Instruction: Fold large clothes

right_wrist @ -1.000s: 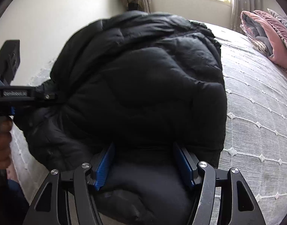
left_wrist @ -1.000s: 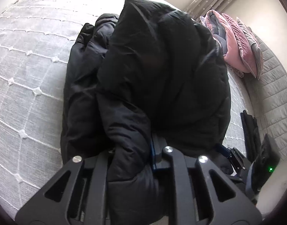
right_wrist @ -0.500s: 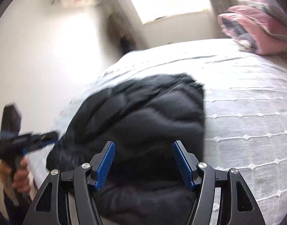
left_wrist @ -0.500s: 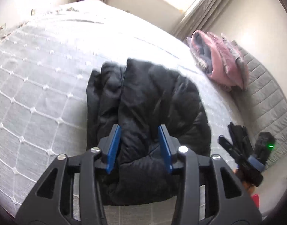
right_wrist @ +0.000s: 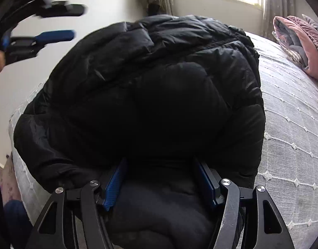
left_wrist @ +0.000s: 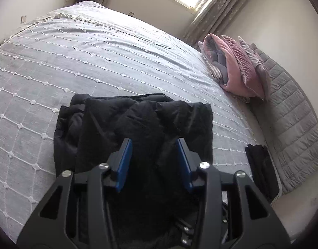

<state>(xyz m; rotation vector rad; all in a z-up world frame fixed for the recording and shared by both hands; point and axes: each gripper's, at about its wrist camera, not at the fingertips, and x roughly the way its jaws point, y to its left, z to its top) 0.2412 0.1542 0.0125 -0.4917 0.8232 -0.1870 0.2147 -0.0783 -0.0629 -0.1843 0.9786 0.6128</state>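
while the left gripper (left_wrist: pixel 153 161) hangs above the bed (left_wrist: pixel 117 62), its jaws stand wide and grip nothing — the black jacket (left_wrist: pixel 138 124) lies folded in a bundle on the near part of the cover, pink bedding (left_wrist: pixel 235 68) far right. from the right wrist, the right gripper (right_wrist: pixel 161 182) sits low at the jacket's near edge, jaws wide, apparently unclamped. folding looks nearly done; next likely a pat flat or tidy tuck.
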